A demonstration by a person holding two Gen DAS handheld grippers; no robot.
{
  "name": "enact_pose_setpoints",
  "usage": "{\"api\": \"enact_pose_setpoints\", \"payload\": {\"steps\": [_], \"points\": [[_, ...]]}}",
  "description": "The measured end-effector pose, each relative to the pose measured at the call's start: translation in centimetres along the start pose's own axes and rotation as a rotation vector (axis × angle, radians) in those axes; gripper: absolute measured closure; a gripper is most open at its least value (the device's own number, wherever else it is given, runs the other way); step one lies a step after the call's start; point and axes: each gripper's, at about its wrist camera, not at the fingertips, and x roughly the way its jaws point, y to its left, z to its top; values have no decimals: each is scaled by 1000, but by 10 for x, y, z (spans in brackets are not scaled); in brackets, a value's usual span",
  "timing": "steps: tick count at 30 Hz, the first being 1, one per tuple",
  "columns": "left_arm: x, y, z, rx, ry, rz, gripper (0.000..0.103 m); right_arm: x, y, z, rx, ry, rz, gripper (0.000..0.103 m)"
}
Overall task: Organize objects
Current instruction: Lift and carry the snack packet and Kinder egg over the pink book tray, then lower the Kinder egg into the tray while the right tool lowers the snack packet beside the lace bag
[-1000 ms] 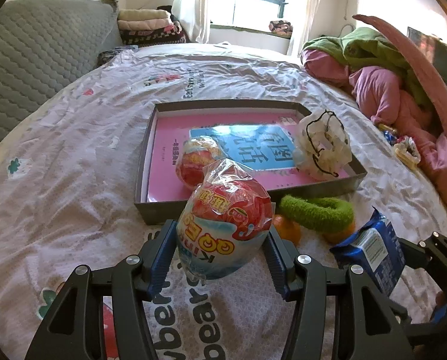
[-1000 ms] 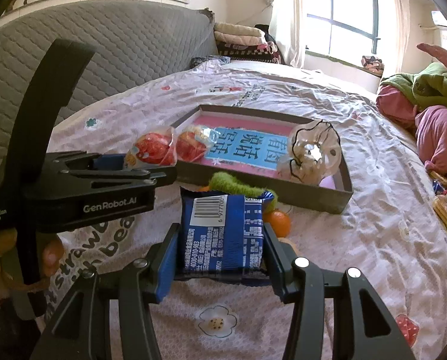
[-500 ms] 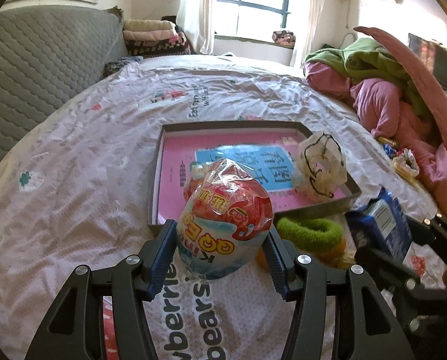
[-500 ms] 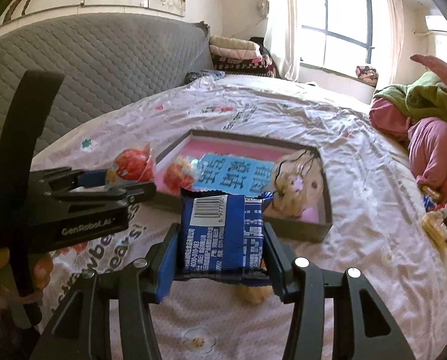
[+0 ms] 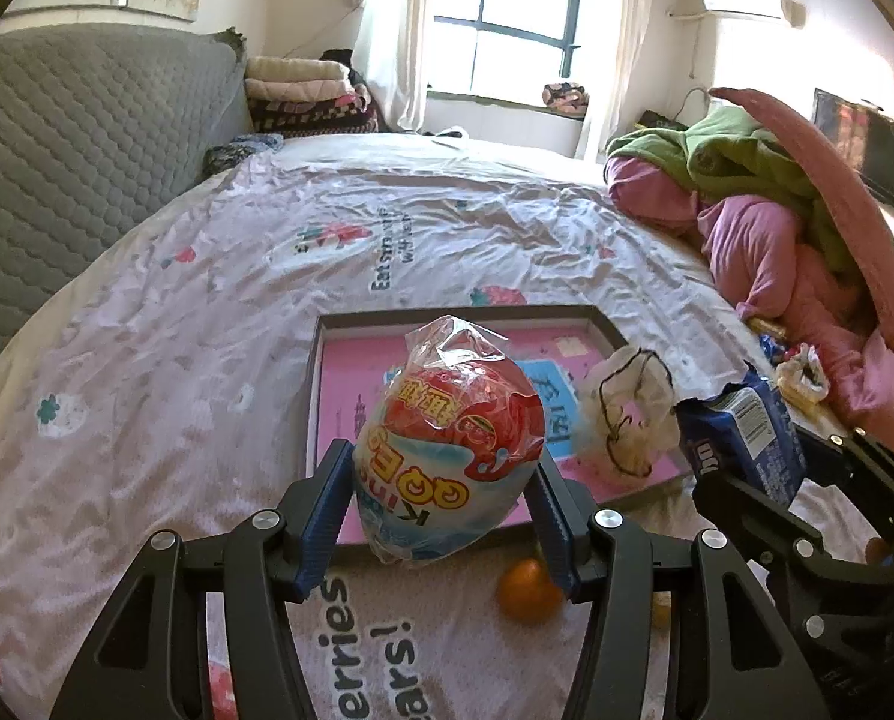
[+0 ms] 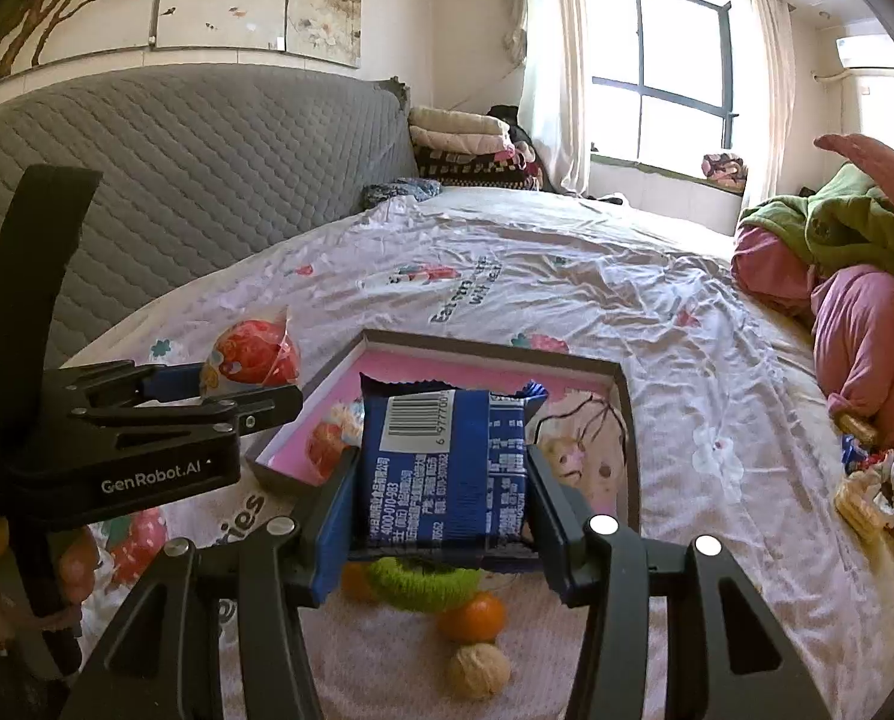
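Note:
My left gripper [image 5: 444, 507] is shut on a red and white egg-shaped snack packet [image 5: 450, 450], held above the bed in front of a dark tray [image 5: 447, 313] with a pink book inside. My right gripper [image 6: 438, 519] is shut on a blue wrapped snack pack [image 6: 447, 468], also raised before the tray [image 6: 495, 354]. The tray holds a second red packet [image 6: 327, 450] and a clear pouch with black cord [image 5: 627, 414]. In the right wrist view the left gripper [image 6: 249, 405] shows at the left with its packet [image 6: 249, 354].
On the sheet below lie an orange [image 6: 471, 618], a walnut [image 6: 477, 672] and a green fuzzy ring [image 6: 423, 585]. Pink and green bedding [image 5: 777, 228] is piled at the right. A grey quilted headboard [image 5: 75, 138] is at the left. Small wrapped items [image 6: 867, 480] lie by the bedding.
Both grippers have risen and pulled back from the bed with their loads; the tray and loose items now sit lower and farther below them.

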Motion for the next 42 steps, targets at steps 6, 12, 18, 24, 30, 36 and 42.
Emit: {"api": "enact_pose_setpoints", "payload": {"steps": [6,12,18,24,30,36,42], "points": [[2,-3,7,7,-5,-6,45,2,-2,9,-3,-18,-8,51],[6,-3,10,10,-8,-9,45,3,-9,16,0,-38,-16,51],[9,0,15,8,-11,2,45,5,-19,22,7,-48,-38,51],[14,10,24,-8,-16,17,45,7,-31,27,19,-56,-56,51],[16,15,36,-11,-30,27,45,7,-36,36,9,-75,-70,51],[20,14,43,3,-38,25,45,12,-38,42,-4,-86,-79,51],[30,6,41,24,-30,15,45,18,-41,40,-10,-82,-86,51]]}}
